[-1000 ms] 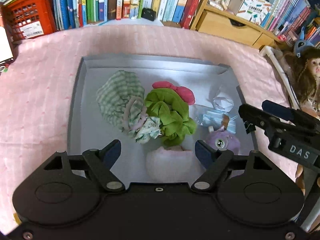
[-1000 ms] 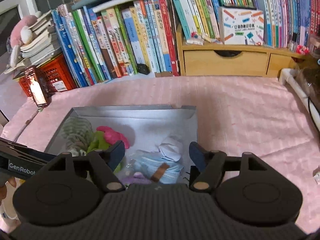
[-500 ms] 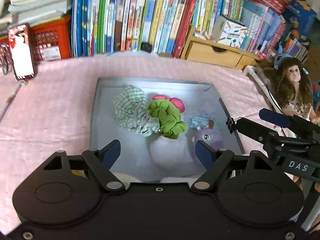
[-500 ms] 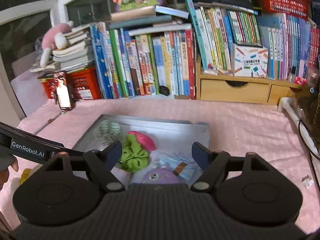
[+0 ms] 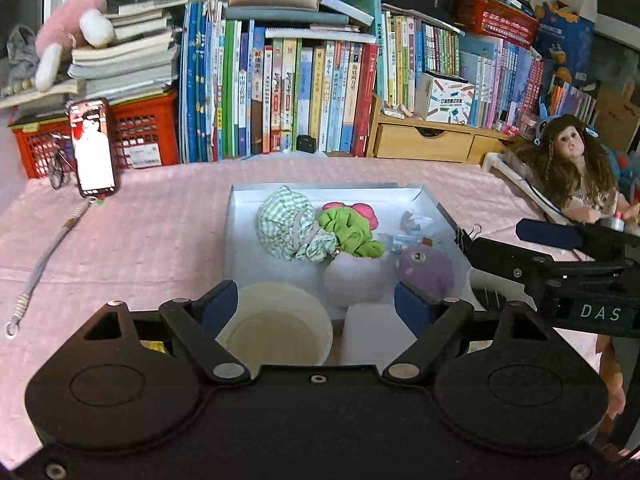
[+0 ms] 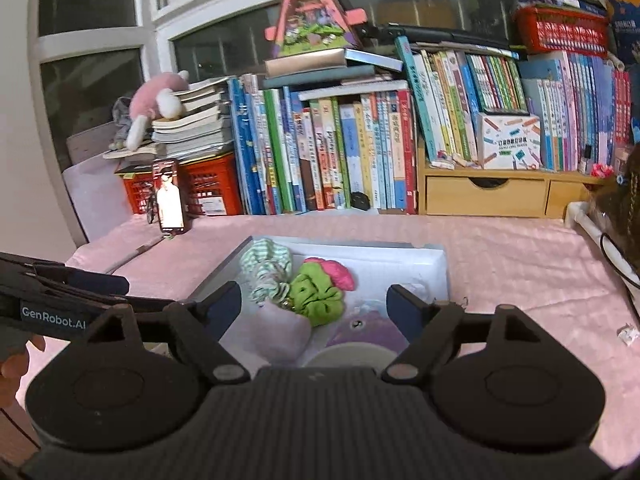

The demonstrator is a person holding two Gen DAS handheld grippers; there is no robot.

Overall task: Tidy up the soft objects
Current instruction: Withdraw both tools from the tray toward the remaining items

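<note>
A shallow grey tray [image 5: 236,232] [image 6: 436,264] lies on the pink cloth. In it sit a green checked cloth bundle [image 5: 286,220] [image 6: 266,266], a green scrunchie [image 5: 348,230] [image 6: 316,294], a pink bow [image 5: 366,212] [image 6: 338,272], a pale pink soft ball [image 5: 352,280] [image 6: 280,330], a purple plush [image 5: 426,266] [image 6: 362,332] and crumpled clear wrap [image 5: 416,222]. My left gripper [image 5: 316,304] hovers near the tray's front edge, jaws opening, nothing between them. My right gripper [image 6: 314,304] hovers just right of it, jaws also opening and empty.
A cream cup [image 5: 276,328] and a white block [image 5: 376,332] stand at the tray's near edge. A phone [image 5: 94,146] leans on a red crate [image 5: 148,132] at the left. Books [image 5: 300,96], wooden drawers [image 5: 428,142] and a doll [image 5: 568,168] line the back and right.
Both grippers have drawn back from the tray and tilted upward, so more of the shelf shows. The cup and white block came into the left wrist view. Both jaws stand slightly wider.
</note>
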